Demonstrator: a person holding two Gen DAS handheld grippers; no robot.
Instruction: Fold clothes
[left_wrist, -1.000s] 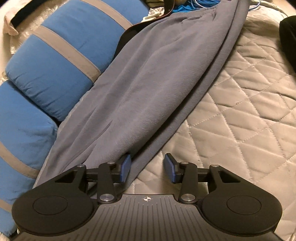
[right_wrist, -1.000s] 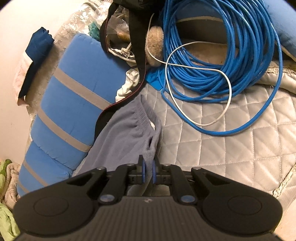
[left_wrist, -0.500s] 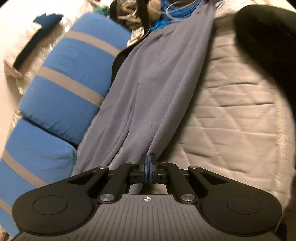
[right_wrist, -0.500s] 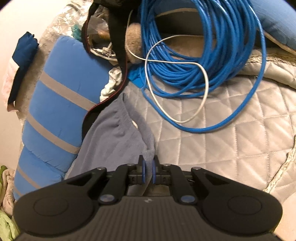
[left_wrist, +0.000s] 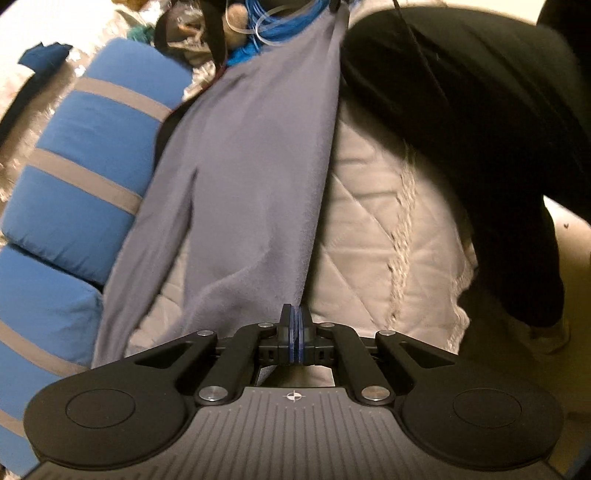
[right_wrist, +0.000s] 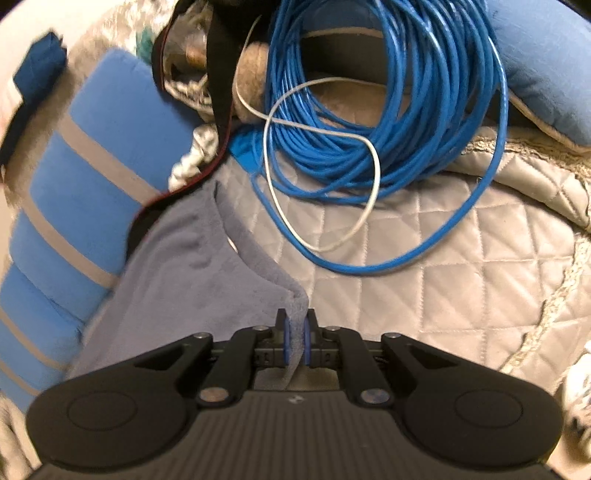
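Garment (left_wrist: 251, 177), one grey piece, stretched between two grippers over a quilt (left_wrist: 369, 236).

One garment, two grippers, one blue cable coil (right_wrist: 388, 110), one white cord (right_wrist: 325, 192) and one blue striped cushion (left_wrist: 92, 166) are counted. The left gripper (left_wrist: 295, 332), at the lower centre of its frame, is clenched on the garment's lower end, with cloth pinched between its touching pads. The right gripper (right_wrist: 296, 341), at the lower centre of its frame, is seen with a fold of the garment's waistband between jaws that are opening; a narrow gap is visible. Compared with a second earlier, the left jaws, then wide apart beside the cloth, have been closed on it, the garment has been drawn straighter, and a dark sleeve (left_wrist: 480, 129) has entered the upper right of the left frame.
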